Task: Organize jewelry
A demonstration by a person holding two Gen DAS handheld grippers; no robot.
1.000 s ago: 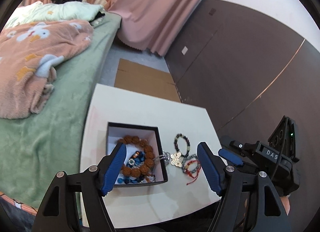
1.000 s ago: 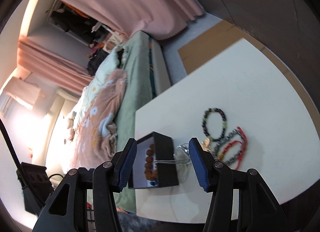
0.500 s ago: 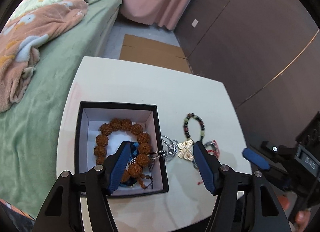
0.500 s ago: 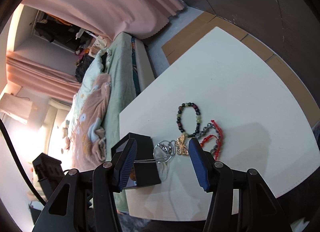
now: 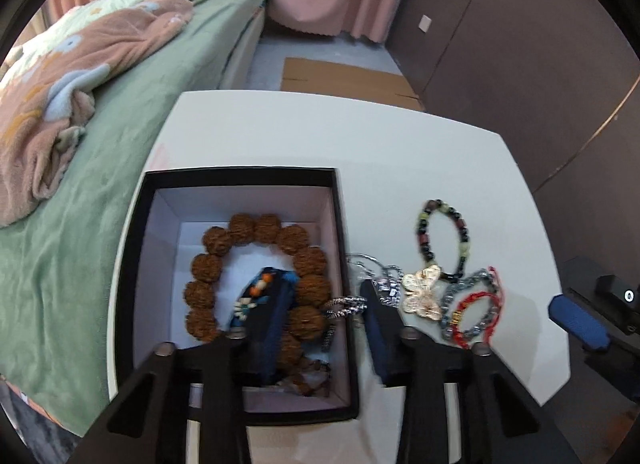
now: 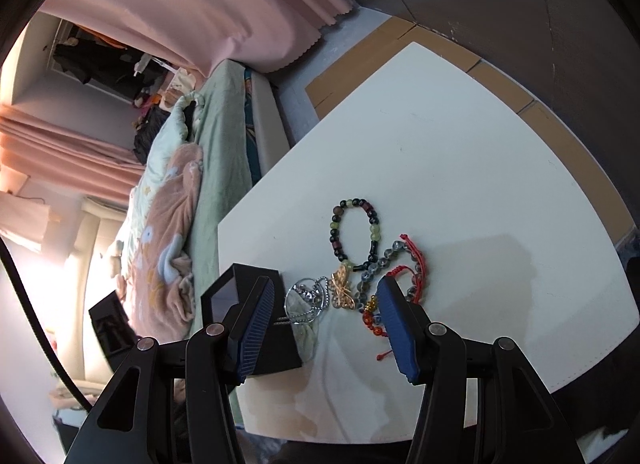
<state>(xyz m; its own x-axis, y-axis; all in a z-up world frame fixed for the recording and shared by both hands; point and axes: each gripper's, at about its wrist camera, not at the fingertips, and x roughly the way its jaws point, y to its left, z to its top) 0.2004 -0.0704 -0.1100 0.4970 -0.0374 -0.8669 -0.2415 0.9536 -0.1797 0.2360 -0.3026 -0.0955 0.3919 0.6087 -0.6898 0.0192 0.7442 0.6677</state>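
Here the silver chain [image 5: 347,306] drapes crosswise over the box wall [image 5: 343,264].

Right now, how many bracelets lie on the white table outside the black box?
3: a dark and green beaded one farthest back, a grey beaded one beside it, a red cord one overlapping the grey. More may be hidden.

Your right gripper [image 6: 326,318] open, butterfly charm [image 6: 343,291] and chain [image 6: 306,302] between your fingers, box [image 6: 256,328] behind the left one.

A silver chain [image 5: 352,304] drapes over the black box [image 5: 240,176] wall, big brown bead bracelet [image 5: 256,264] inside.
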